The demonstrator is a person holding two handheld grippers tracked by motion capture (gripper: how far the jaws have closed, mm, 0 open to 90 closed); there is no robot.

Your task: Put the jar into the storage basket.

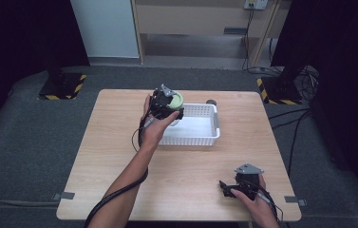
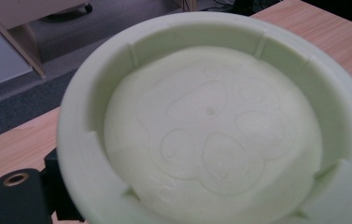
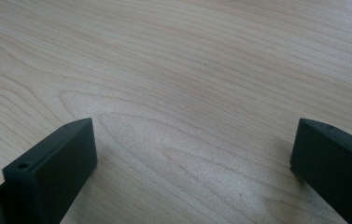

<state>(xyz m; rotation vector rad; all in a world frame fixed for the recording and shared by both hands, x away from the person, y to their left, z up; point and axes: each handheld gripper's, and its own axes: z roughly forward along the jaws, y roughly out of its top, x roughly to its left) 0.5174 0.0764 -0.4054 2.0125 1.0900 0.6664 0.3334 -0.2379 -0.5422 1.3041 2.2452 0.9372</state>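
A pale green round dish (image 2: 211, 126) with a raised rim and a paw-print relief on its inside sits very close in the left gripper view. From above, the dish (image 1: 176, 99) is tipped on edge and held in the air by my left gripper (image 1: 171, 105), which is shut on its rim. It hangs above the left end of a white slatted basket (image 1: 200, 138) at the middle back of the wooden table (image 1: 119, 156). My right gripper (image 1: 225, 187) rests low near the front right, and the right gripper (image 3: 192, 154) stands open over bare wood.
A small dark round object (image 1: 211, 101) lies just behind the basket. Black floor stands with striped bases (image 1: 62, 88) flank the table's far corners. Cables (image 1: 281, 118) run on the floor at the right. A wooden shelf unit (image 1: 200, 28) stands beyond.
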